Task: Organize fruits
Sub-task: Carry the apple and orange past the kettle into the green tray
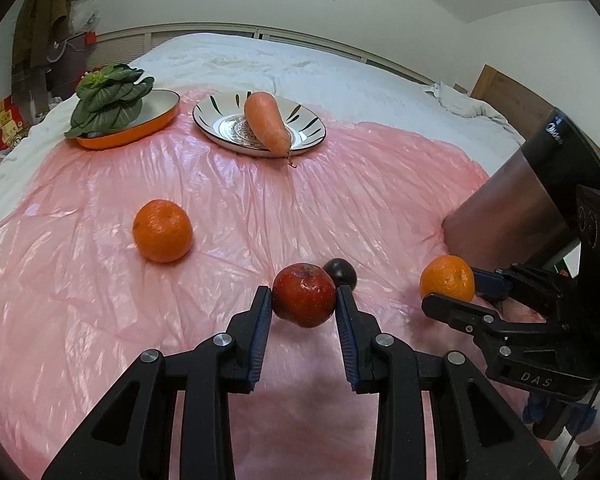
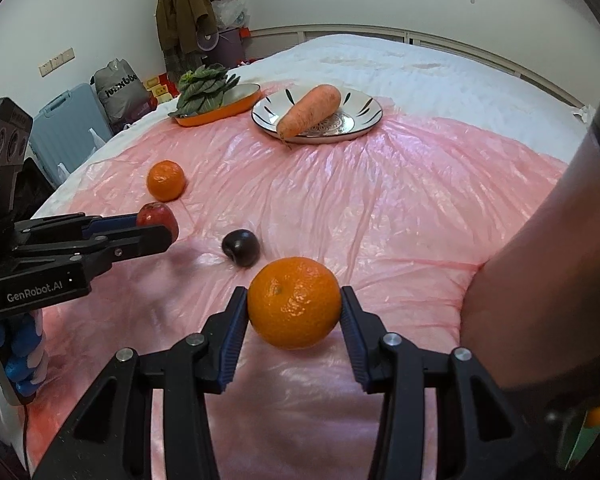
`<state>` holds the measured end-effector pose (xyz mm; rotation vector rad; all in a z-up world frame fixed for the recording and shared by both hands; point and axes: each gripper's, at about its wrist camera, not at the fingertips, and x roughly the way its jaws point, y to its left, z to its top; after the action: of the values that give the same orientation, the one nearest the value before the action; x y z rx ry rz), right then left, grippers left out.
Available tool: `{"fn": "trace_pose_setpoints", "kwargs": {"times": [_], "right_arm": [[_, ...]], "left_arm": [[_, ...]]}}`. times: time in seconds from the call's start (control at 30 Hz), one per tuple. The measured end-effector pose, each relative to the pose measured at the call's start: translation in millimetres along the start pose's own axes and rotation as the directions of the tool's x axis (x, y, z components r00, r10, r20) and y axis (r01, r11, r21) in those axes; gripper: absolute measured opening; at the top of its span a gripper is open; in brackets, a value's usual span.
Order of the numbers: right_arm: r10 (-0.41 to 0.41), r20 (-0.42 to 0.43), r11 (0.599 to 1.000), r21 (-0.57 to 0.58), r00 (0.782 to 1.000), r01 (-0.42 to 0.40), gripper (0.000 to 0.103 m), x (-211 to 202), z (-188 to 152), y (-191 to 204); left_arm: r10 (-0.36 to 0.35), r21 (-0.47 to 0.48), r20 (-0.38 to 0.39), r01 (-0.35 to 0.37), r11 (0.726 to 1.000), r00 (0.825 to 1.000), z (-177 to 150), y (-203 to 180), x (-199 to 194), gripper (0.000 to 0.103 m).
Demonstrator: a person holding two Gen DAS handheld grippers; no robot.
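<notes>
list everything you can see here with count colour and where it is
apple: 1, red, between the left claw's fingers
oranges: 2, orange; one between the right claw's fingers, one loose on the sheet, far left
plum: 1, dark purple, on the sheet between the two claws
carrot: 1, orange, lying on the patterned plate
patterned plate: 1, white with black marks, far centre
leafy greens: 1 bunch, green, on the orange dish
orange dish: 1, far left
plastic sheet: 1, pink, spread over the white bed
appliance: 1, dark metallic, right edge
left claw: 1, black, blue pads, gripping the apple
right claw: 1, black, blue pads, gripping an orange
</notes>
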<state>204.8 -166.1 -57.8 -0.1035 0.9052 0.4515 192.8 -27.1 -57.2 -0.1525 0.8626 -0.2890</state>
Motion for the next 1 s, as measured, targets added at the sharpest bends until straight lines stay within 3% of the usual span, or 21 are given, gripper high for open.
{"fn": "trace_pose_setpoints", "kwargs": {"times": [0.6, 0.83, 1.0], "right_arm": [[0.012, 0.038, 0.998, 0.061, 0.999, -0.014, 0.083, -91.3, -57.9, 23.5], [-0.024, 0.061, 0.995, 0.098, 0.998, 0.018, 0.083, -134.0, -91.5, 2.9], [-0.077, 0.085, 0.986, 0.154, 0.993, 0.063, 0.083, -167.1, -116.6, -36.6]], "left_arm": [[0.006, 0.036, 0.011, -0.006, 0.999, 1.0, -45.9, -46.3, -78.6, 0.028], [-0.037, 0.083, 0.01, 0.036, 0.996, 0.999, -56.7, -95.4, -97.5, 0.028], [-0.092, 0.12, -0.009, 0.092, 0.988, 0.996, -62.4, -144.9, -95.2, 0.028]]}}
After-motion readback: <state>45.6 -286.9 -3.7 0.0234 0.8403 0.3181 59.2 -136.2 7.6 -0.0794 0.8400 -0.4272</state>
